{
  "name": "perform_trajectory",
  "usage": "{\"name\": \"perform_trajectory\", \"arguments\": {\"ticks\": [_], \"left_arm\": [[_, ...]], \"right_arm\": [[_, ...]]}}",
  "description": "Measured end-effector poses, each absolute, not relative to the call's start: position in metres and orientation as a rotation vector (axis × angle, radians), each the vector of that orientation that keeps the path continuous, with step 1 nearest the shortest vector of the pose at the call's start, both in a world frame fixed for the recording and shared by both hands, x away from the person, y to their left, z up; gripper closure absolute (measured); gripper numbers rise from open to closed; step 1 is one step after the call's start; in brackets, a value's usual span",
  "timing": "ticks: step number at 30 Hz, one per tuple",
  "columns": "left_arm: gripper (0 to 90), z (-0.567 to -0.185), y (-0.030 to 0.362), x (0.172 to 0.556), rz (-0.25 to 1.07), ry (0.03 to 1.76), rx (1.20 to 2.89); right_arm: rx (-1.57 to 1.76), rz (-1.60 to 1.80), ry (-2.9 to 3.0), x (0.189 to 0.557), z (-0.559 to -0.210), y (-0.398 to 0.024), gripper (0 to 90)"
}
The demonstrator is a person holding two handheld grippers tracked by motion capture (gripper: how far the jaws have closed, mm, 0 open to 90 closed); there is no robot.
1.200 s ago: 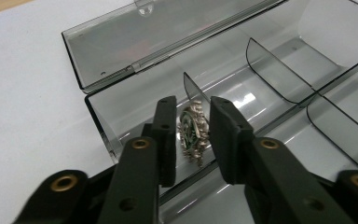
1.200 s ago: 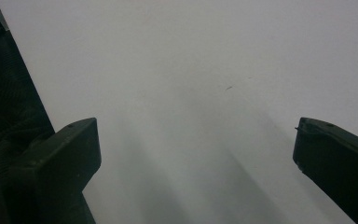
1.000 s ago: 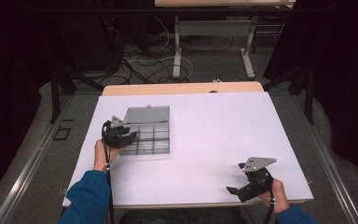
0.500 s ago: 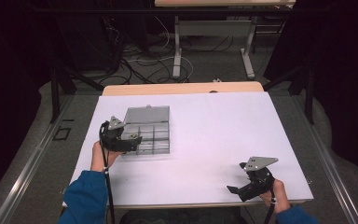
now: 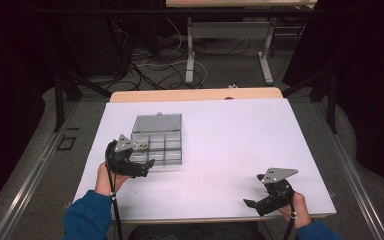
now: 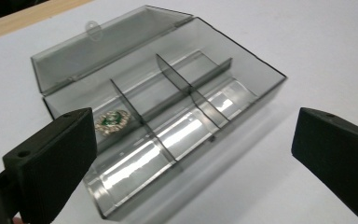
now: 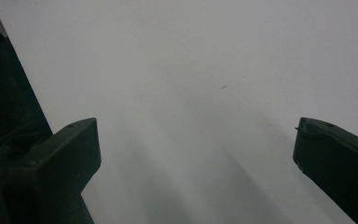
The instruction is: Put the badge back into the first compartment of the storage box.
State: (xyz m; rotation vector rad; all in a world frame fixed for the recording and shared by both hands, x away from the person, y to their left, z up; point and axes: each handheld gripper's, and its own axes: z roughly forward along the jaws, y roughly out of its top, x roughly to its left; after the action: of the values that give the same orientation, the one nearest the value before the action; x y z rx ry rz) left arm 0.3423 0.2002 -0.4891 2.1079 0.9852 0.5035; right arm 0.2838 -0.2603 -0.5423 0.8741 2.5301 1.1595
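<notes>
A clear grey compartment box (image 5: 164, 145) (image 6: 205, 88) lies on the white table (image 5: 230, 140) with its lid folded back. A small green and gold trinket (image 6: 113, 119) (image 5: 142, 146) rests in a compartment on the box's left side. My left gripper (image 5: 145, 169) (image 6: 193, 140) hovers at the box's near left corner. Its jaws have just been opening, stand wide and have nothing between them. My right gripper (image 5: 252, 202) (image 7: 196, 144) is open over bare table near the front right edge.
The white table top (image 7: 191, 70) spreads wide between the box and the right gripper. A wooden strip (image 5: 195, 94) edges the far side. Beyond it stand desk legs (image 5: 190, 50) and floor cables (image 5: 145, 65).
The left gripper has drawn back from over the box toward the table's front edge, and its jaws have spread apart. The right gripper has stayed where it was.
</notes>
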Motion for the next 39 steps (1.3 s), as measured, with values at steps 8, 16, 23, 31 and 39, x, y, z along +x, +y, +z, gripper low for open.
{"name": "perform_trajectory", "arguments": {"ticks": [8,16,23,31,39], "left_arm": [[0.4,-0.496,0.196,0.318,0.485,0.942,2.139],[0.4,-0.508,0.198,0.3,0.498,0.942,2.146],[0.4,-0.514,0.204,0.293,0.498,0.941,2.15],[0.4,-0.518,0.209,0.284,0.501,0.927,2.144],[0.4,-0.521,0.212,0.277,0.491,0.916,2.141]], "right_arm": [[0.87,1.146,2.537,0.284,-0.542,-0.26,0.3],[0.874,1.145,2.536,0.284,-0.542,-0.26,0.3],[0.874,1.141,2.536,0.284,-0.543,-0.259,0.3],[0.875,1.138,2.538,0.284,-0.543,-0.259,0.3],[0.872,1.139,2.539,0.284,-0.543,-0.259,0.3]]}}
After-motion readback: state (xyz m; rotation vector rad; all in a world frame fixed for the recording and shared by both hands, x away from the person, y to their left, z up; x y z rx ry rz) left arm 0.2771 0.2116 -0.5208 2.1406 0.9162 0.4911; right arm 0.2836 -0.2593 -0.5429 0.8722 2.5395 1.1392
